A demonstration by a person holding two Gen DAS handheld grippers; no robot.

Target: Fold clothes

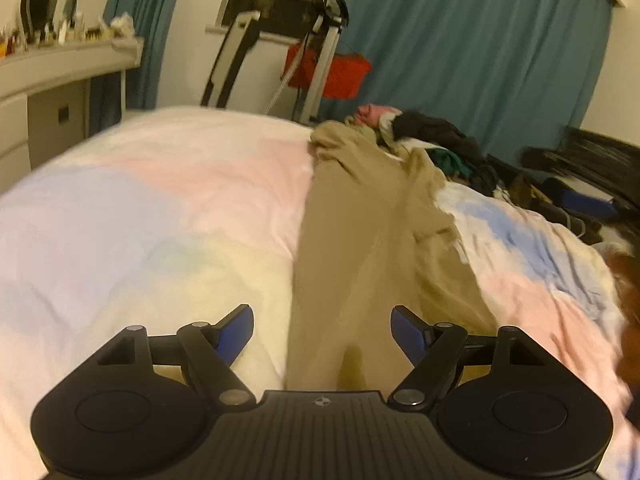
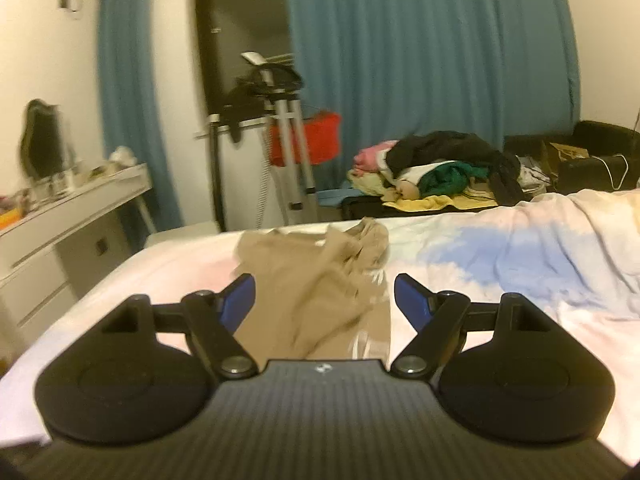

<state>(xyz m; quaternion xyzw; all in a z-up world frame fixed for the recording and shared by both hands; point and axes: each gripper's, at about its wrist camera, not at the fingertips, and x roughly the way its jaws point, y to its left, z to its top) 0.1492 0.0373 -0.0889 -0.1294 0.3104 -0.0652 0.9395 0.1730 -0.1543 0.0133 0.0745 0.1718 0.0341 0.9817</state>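
Beige trousers [image 1: 360, 240] lie stretched out lengthwise on the pastel bedspread [image 1: 140, 220], bunched and crumpled at their far end. My left gripper [image 1: 322, 330] hovers above the near end of the cloth, jaws wide apart, pads touching nothing. In the right wrist view the same beige trousers [image 2: 312, 280] lie ahead, wrinkled, with a white drawstring showing. My right gripper [image 2: 324, 300] stands open just above them, with cloth visible below the gap but not pinched.
A heap of mixed clothes [image 2: 440, 164] sits beyond the far edge of the bed. A tripod stand [image 2: 288, 152] and a red bag [image 2: 316, 138] stand by blue curtains. A white dresser [image 2: 60, 220] is on the left, a black sofa [image 2: 592, 152] at the right.
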